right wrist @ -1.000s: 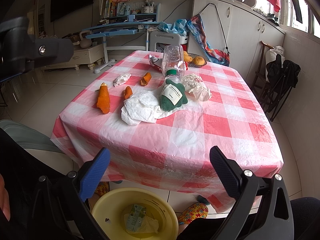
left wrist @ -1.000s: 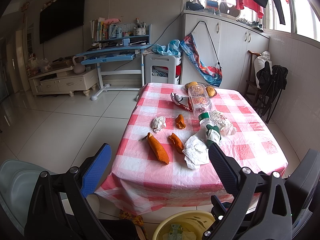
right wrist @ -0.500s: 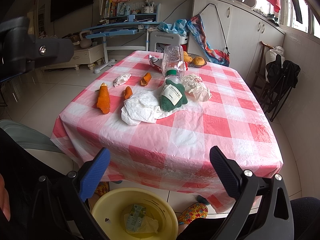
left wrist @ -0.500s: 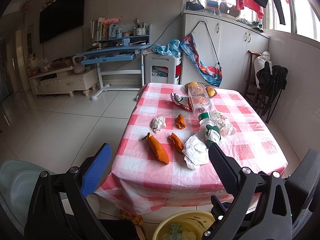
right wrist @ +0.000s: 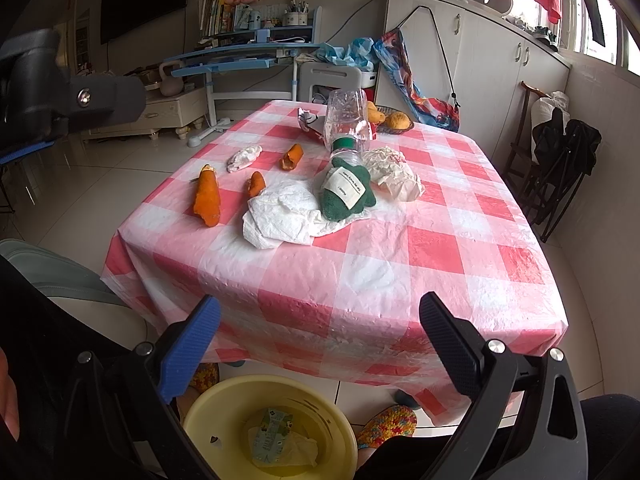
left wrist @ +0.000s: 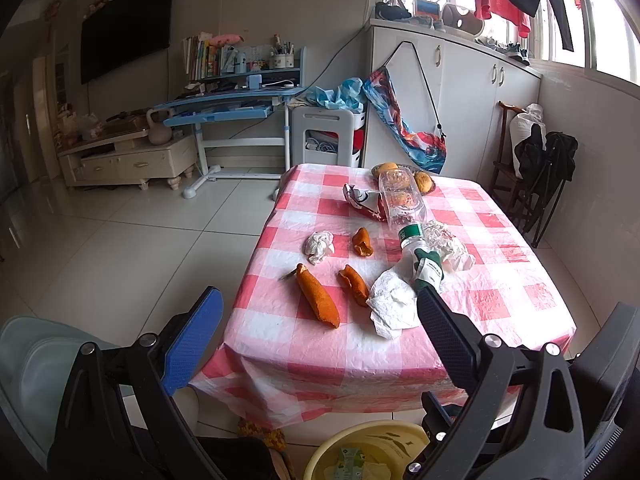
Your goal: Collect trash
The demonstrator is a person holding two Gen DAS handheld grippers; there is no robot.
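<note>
Hovering short of the checked worktop (right wrist: 360,256), both grippers are released and hold nothing: the left gripper (left wrist: 316,320) sits low in its frame and the right gripper (right wrist: 320,336) low in its own, each with one blue and one black finger spread wide.

The trash lies across the middle of the worktop. A long peel (right wrist: 208,198) is at centre left, with a short peel (right wrist: 256,183) just to its right and a third peel (right wrist: 292,156) above them. A small tissue wad (right wrist: 243,158) lies upper left of these. A large tissue (right wrist: 286,216) at frame centre touches a green pouch (right wrist: 347,194), which rests against a clear bottle (right wrist: 346,124) lying on its side. A crumpled wrap (right wrist: 394,174) sits right of the pouch.

At the bottom of the right view, a yellow basin (right wrist: 200,416) stands on the floor below the worktop's near edge, holding a small carton (right wrist: 272,434) and a tissue.
</note>
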